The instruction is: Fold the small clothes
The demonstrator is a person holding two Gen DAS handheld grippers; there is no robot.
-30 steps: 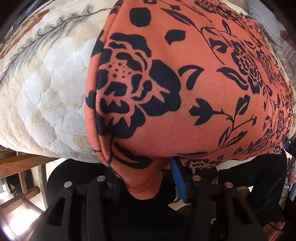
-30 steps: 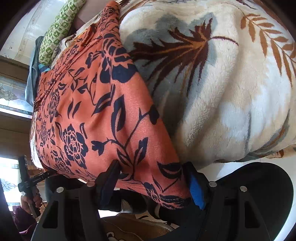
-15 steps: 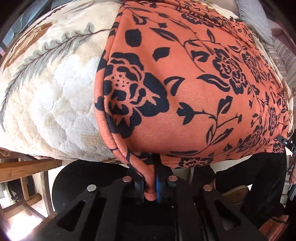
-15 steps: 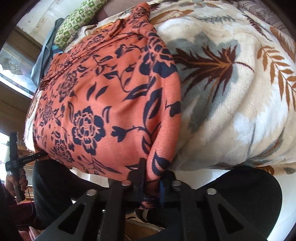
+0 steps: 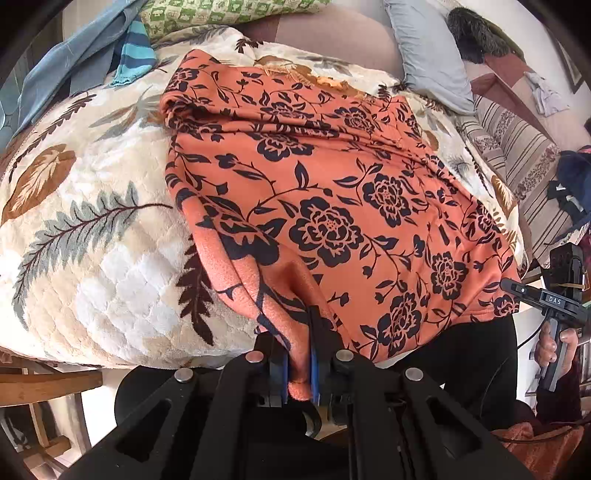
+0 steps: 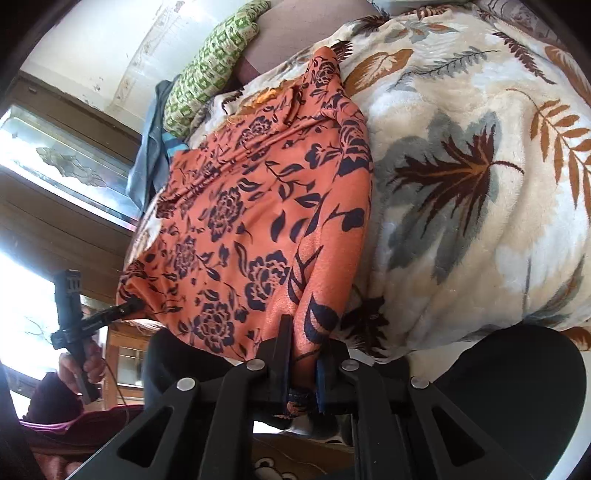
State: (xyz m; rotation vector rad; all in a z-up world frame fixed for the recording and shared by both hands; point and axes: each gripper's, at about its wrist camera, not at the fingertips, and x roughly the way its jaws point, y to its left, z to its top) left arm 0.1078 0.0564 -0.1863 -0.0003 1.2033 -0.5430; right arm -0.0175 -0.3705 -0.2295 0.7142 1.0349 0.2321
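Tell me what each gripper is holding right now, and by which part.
Both hold the orange flowered garment by its near edge: the left gripper pinches one corner, the right gripper the other corner.

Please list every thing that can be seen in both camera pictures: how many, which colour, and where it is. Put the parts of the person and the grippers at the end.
floral garment: one, orange with dark navy flowers, spread on the blanket, near edge lifted at both corners
blanket: one, cream with brown and grey leaves, covering the bed
green pillow: one, green and white check, far end
blue cloth: one, grey-blue, with a turquoise striped piece, far left
grey pillow: one, pale grey, far right
striped cover: one, beige stripes, right side
wooden stool: one, brown, lower left
left gripper: black, blue pads, shut on the garment's corner
right gripper: black, shut on the other corner
hand: holding the right gripper's handle
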